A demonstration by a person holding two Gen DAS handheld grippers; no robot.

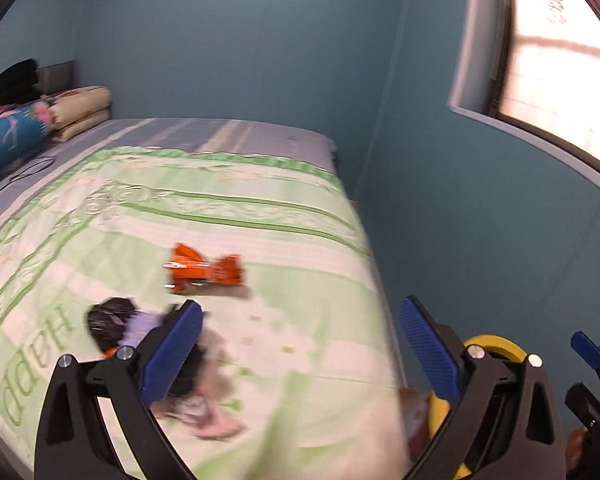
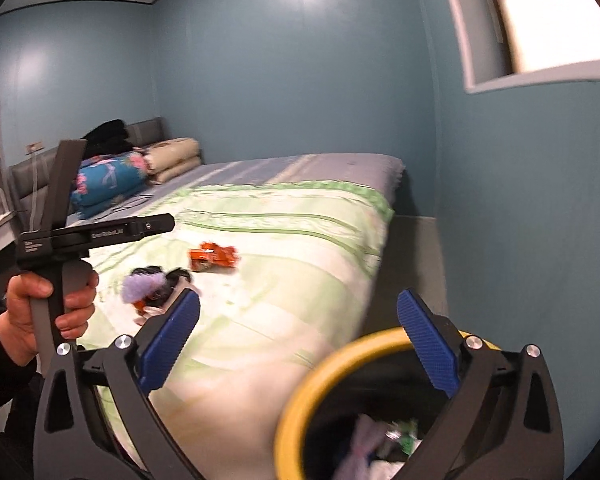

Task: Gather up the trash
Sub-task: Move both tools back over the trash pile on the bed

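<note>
Right wrist view shows where I'm at with this: the yellow-rimmed bin [image 2: 300, 408] sits on the floor by the corner of the bed [image 2: 300, 240], and there's already stuff in it, something pale and crumpled plus a bit of green (too blurry to say what exactly), so I'd call the job partly done. What's left is on the green-and-white bedspread: an orange wrapper [image 2: 213, 258] lying alone out toward the middle, and closer to the near edge a messy little pile [image 2: 152, 286] with a purple fuzzy bit, something black and a scrap of orange. My right gripper [image 2: 298, 340] hangs right above the bin's rim with its blue pads spread wide and nothing between them, so that one's empty. My left gripper [image 1: 300, 352] is also wide apart and empty, pointed over the bed's edge. In the left wrist view the pile [image 1: 116, 324] sits just beside and partly behind the left pad, pretty much touching distance, with some pinkish crumpled piece [image 1: 216, 420] below it near the finger too, while the orange wrapper [image 1: 206, 270] is further ahead, roughly in line with the gap but nearer the left pad. Bin [image 1: 496, 354] is off to the right, behind the other pad. I reckon the pile is the easier next grab since it's closest, though it looks loose enough to come apart.
</note>
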